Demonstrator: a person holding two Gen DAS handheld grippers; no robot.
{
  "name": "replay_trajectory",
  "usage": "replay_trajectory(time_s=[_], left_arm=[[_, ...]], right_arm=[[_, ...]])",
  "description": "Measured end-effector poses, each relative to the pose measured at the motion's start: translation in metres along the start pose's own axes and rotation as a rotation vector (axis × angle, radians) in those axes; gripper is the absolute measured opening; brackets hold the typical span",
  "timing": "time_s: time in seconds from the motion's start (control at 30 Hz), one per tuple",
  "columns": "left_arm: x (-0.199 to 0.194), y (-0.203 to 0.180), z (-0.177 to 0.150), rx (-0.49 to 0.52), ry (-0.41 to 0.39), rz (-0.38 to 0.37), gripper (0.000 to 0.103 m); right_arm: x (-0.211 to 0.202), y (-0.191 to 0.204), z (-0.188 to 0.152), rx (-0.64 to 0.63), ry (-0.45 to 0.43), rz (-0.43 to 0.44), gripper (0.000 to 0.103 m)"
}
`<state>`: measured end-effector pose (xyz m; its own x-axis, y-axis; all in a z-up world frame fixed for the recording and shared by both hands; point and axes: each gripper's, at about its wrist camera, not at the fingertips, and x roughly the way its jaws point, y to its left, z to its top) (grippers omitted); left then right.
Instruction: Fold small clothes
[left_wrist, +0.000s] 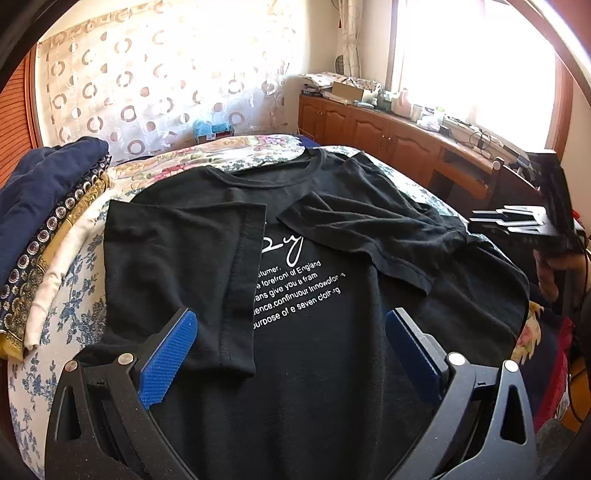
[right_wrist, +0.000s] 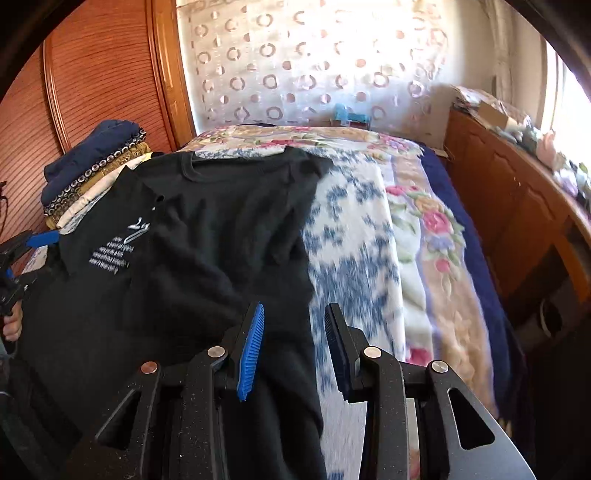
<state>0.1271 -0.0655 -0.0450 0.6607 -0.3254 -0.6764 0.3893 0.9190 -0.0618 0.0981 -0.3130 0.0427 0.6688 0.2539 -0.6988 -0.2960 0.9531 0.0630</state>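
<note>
A bed (left_wrist: 74, 295) with a blue-flowered cover fills a sunny room, with a circle-patterned curtain (left_wrist: 147, 81) behind it and wooden cabinets (left_wrist: 369, 125) along the window side. A black T-shirt (left_wrist: 314, 350) lies flat on the bed, its long axis running from the near hem to the round collar at the far end. Both sleeves are folded inward over the chest. The white print is partly covered by the left sleeve; readable pieces are "forefront of England", "give you a fram" and "purpose of e seven". A stack of folded clothes (left_wrist: 44, 229) sits at the left edge. The left gripper (left_wrist: 291, 354) hangs wide open above the shirt, holding nothing. The right gripper (right_wrist: 293, 347) is partly open over the shirt's right edge, its pads not pressing the cloth; this view is blurred
</note>
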Motion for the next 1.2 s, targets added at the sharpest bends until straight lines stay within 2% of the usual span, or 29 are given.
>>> replay_trajectory(time_s=[0.33, 0.37, 0.4, 0.47, 0.6, 0.8, 0.93, 1.13, 1.2], left_arm=[[0.017, 0.007, -0.009, -0.023, 0.050, 0.018, 0.102], [0.019, 0.007, -0.010, -0.025, 0.056, 0.021, 0.102], [0.022, 0.008, -0.011, -0.026, 0.063, 0.023, 0.102], [0.026, 0.008, -0.012, -0.025, 0.078, 0.029, 0.102], [0.030, 0.007, -0.012, -0.014, 0.097, 0.040, 0.102], [0.038, 0.006, -0.012, -0.008, 0.145, 0.058, 0.102], [0.040, 0.002, -0.012, 0.014, 0.158, 0.075, 0.102], [0.042, 0.000, -0.014, 0.021, 0.165, 0.087, 0.102], [0.043, -0.001, -0.014, 0.020, 0.165, 0.088, 0.102]], right_arm=[[-0.005, -0.003, -0.015, -0.034, 0.029, -0.007, 0.035], [-0.005, -0.002, -0.016, -0.042, 0.030, -0.006, 0.028], [-0.005, -0.004, -0.017, -0.049, 0.034, 0.000, 0.016], [-0.008, -0.004, -0.020, -0.059, 0.034, 0.011, 0.007], [-0.017, -0.006, -0.027, -0.071, 0.032, 0.031, 0.005], [-0.020, -0.004, -0.031, -0.062, 0.030, 0.004, 0.005], [-0.031, 0.005, -0.028, -0.055, -0.007, -0.017, 0.006], [-0.039, 0.024, -0.014, -0.076, -0.073, -0.013, 0.027], [-0.036, 0.031, -0.009, -0.079, -0.083, -0.001, 0.041]])
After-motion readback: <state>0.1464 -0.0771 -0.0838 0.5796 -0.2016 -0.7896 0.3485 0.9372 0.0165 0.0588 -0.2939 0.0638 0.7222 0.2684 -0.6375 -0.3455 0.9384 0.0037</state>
